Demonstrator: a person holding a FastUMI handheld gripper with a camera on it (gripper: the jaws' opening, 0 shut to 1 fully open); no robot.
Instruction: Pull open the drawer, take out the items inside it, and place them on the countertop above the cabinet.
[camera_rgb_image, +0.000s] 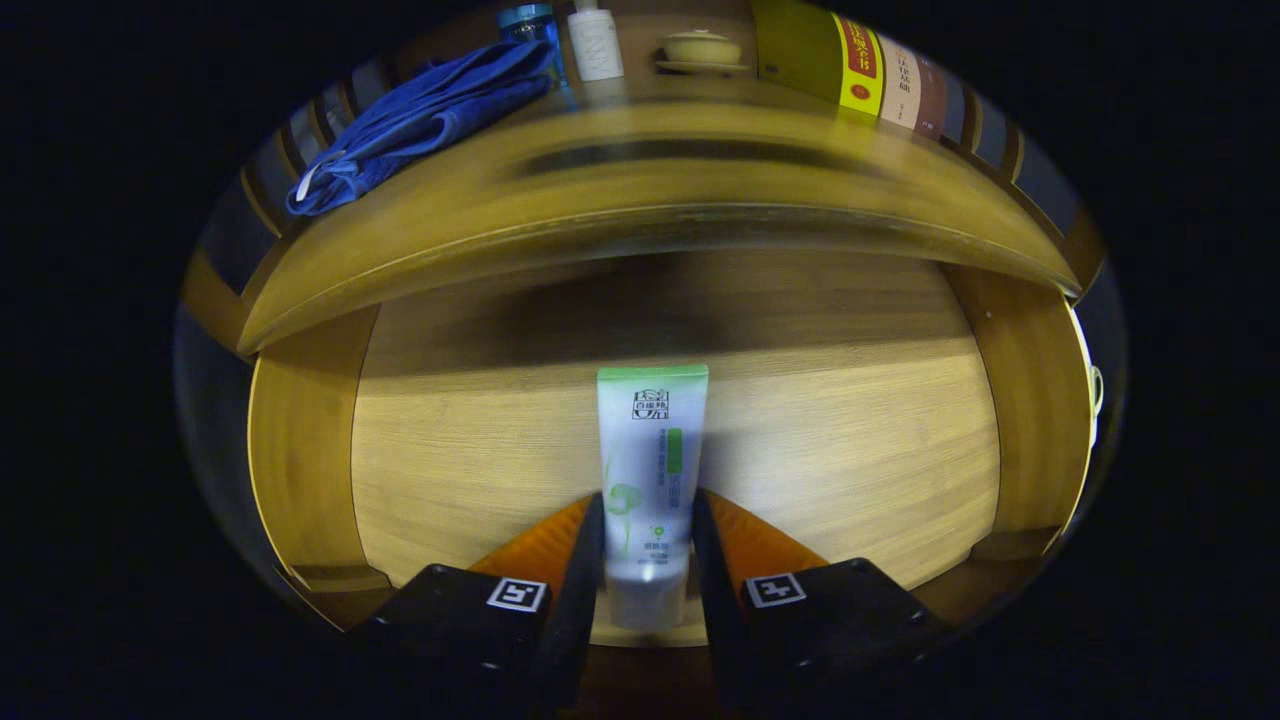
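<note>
The drawer stands pulled open beneath the countertop, its pale wooden floor exposed between the two side walls. A white tube with a green band sits inside the drawer, lying lengthwise with its flat crimped end toward the far side and its cap end near the gripper. The gripper is closed around the lower part of the tube: both black fingers press against its sides, one on the left and one on the right, pinching it. Whether the tube rests on the drawer floor or is lifted clear of it cannot be told.

On the countertop, at the far left, lies a bunched blue cloth. Just beside it to the right stands a blue-capped bottle, and next to that a white bottle. A small lidded bowl on a saucer sits near the middle of the far edge. To the right of it stands a row of books, the nearest spine yellow. The front edge of the countertop appears blurred.
</note>
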